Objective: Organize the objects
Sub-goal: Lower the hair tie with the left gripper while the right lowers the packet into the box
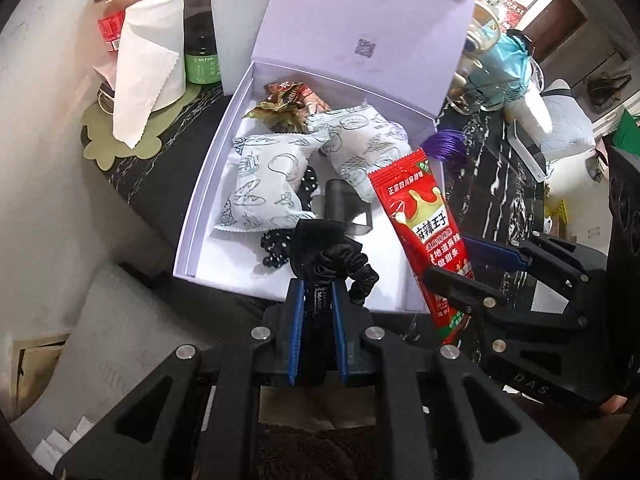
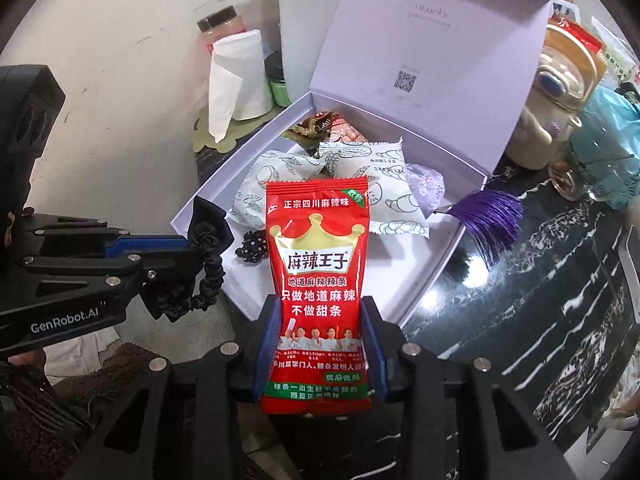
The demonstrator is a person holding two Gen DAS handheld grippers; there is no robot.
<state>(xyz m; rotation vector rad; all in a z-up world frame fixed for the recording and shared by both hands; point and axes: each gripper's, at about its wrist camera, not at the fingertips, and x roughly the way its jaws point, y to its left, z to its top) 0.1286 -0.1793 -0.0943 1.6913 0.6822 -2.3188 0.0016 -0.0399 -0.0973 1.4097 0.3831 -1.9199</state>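
An open lilac gift box (image 1: 208, 184) (image 2: 436, 280) with its lid up sits on the dark marble table. In it lie two white printed snack packs (image 1: 260, 184) (image 2: 384, 192), a brown wrapped sweet (image 1: 292, 100) (image 2: 320, 124) and a black dotted scrunchie (image 1: 276, 248) (image 2: 252, 246). My left gripper (image 1: 318, 292) (image 2: 192, 256) is shut on a black satin scrunchie (image 1: 340, 264) (image 2: 208, 264), above the box's near edge. Just to its right, my right gripper (image 2: 318, 316) (image 1: 468, 272) is shut on a red spicy snack packet (image 2: 316, 272) (image 1: 424, 224), held upright over the box's front corner.
A paper towel roll (image 1: 148, 60) (image 2: 236, 80) stands on a green mat beside jars (image 1: 116, 12) at the back left. A purple tassel (image 2: 488, 212) (image 1: 444, 144) hangs off the box's right corner. A teal bag (image 1: 500, 68), cups and clutter crowd the right side.
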